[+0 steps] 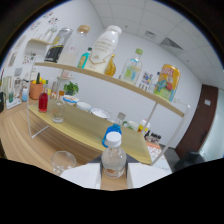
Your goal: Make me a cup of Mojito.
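Observation:
A clear plastic bottle (pixel 114 159) with a white cap stands between my two white fingers (pixel 85 176), and both press against its sides. My gripper (pixel 114 172) is shut on it. Something blue (pixel 109 134) shows just behind the cap. An empty clear glass (pixel 63 161) stands on the wooden counter (pixel 30 137), just ahead of my left finger. Beyond them, on the lower shelf, stand a red bottle (pixel 43 101) and a clear glass bottle (pixel 58 110). The base of the held bottle is hidden.
A long wooden shelf (pixel 90 125) in a clear frame carries white bowls (pixel 83 106), a small green plant (pixel 71 88) and an orange pot (pixel 36 89). The upper shelf holds several bottles, among them a big white one (pixel 106 47). A dark door (pixel 205 120) is far right.

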